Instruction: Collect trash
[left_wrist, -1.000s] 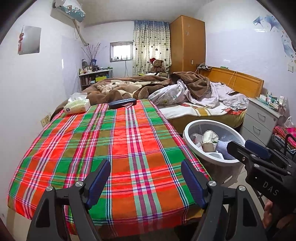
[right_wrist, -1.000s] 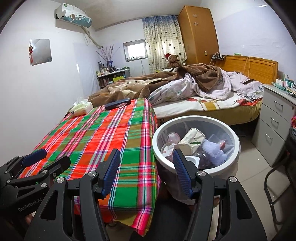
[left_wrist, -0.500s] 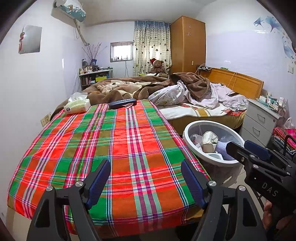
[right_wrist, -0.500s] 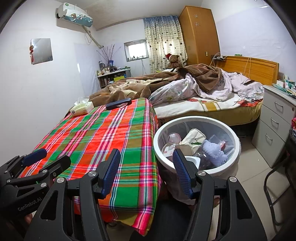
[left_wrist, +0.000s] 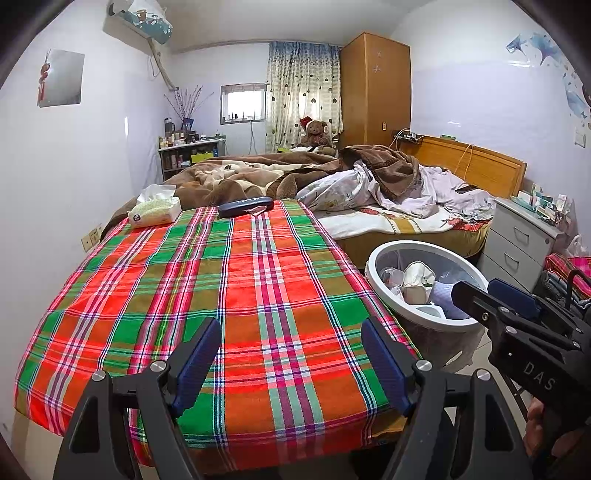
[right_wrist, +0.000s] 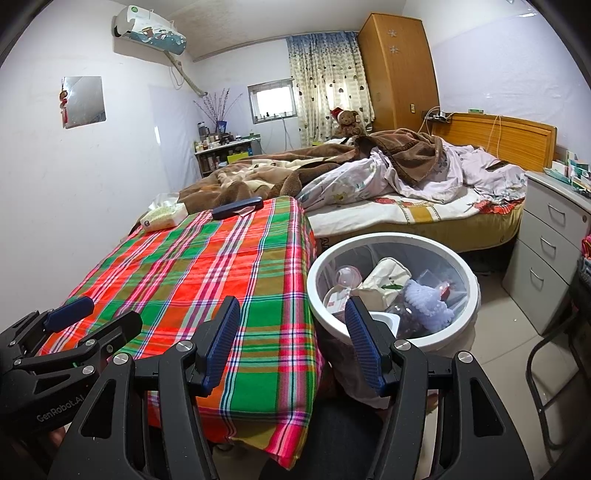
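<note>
Left tool (left_wrist: 291, 356): released, empty, over the plaid tabletop (left_wrist: 221, 288).
Right tool (right_wrist: 291, 339): released, empty, at the tabletop's edge.
Trash bin (right_wrist: 469, 273): on the floor just beside the tabletop, ahead-right of the right tool, holding the trash (right_wrist: 388, 275).

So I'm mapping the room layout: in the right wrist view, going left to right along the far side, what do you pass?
Tissue pack → dark case → teddy bear → wooden headboard → grey drawer unit.

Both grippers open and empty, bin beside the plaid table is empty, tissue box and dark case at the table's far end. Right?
Not quite: the bin is not empty. The right wrist view shows it holding trash. The rest stands: left gripper and right gripper open and empty, tissue box and dark case at the plaid table's far end.
</note>
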